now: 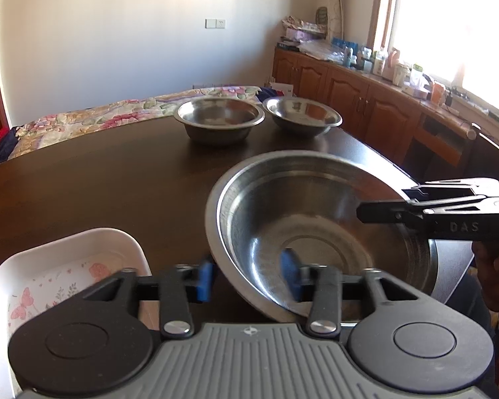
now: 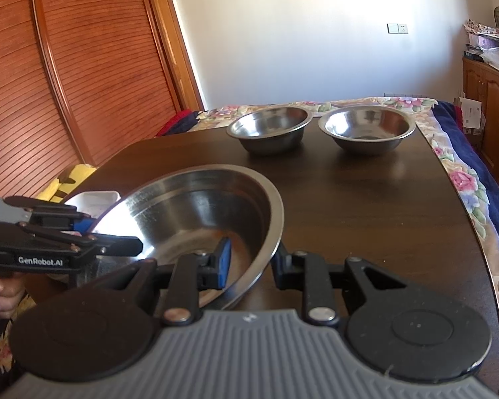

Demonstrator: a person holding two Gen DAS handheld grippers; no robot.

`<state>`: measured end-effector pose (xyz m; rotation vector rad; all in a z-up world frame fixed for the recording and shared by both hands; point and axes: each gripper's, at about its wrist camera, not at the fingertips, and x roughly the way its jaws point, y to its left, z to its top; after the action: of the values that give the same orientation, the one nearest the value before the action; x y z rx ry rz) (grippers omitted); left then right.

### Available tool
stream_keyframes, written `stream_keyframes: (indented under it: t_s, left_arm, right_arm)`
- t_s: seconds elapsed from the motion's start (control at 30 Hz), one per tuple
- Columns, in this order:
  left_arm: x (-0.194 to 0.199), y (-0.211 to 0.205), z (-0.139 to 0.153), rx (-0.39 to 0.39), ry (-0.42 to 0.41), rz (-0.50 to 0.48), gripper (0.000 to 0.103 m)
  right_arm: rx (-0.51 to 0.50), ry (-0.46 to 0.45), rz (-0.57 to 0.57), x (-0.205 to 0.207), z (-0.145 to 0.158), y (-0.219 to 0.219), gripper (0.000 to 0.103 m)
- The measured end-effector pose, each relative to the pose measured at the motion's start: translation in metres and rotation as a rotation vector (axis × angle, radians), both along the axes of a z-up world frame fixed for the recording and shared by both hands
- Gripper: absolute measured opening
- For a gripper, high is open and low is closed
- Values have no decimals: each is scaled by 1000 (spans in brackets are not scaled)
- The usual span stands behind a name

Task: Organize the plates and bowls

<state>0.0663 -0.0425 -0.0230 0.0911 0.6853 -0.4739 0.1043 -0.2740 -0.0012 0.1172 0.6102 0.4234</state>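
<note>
A large steel bowl (image 1: pixel 302 229) is held tilted above the dark table (image 1: pixel 116 179) between both grippers. My left gripper (image 1: pixel 249 279) straddles its near-left rim, one blue pad inside and one outside, with a gap to the rim. My right gripper (image 2: pixel 249 262) straddles the opposite rim (image 2: pixel 266 226), one blue pad inside. Whether either set of pads presses the rim is unclear. Two smaller steel bowls (image 1: pixel 220 118) (image 1: pixel 302 114) stand side by side at the table's far end; they also show in the right wrist view (image 2: pixel 270 126) (image 2: pixel 367 129). A white floral plate (image 1: pixel 63 272) lies at the near left.
A floral cloth (image 2: pixel 462 179) hangs over the table's far and right edges. Wooden cabinets (image 1: pixel 366 99) with clutter on top run along the right wall under a window. A slatted wooden door (image 2: pixel 66 66) is at the left.
</note>
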Motion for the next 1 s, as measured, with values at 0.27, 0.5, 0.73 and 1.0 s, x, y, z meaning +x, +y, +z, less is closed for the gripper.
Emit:
stream_keyframes:
  t_s: [0.27,0.5,0.73,1.0]
  left_arm:
    - [6,5,17,-15,-53,32,75]
    - [27,4,35,-6,-99,49,77]
    - [66,4,54,-1,-134,79,77]
    - [112,-6,56,10,-130,82,77]
  right_arm:
    - [11,-36,-33,1,11,-16,56]
    - [5,-86,-56,17,30,-32,57]
    - [-2,-134,-14,57,51,-33,57]
    - [1,-114,48,104,47,-24,56]
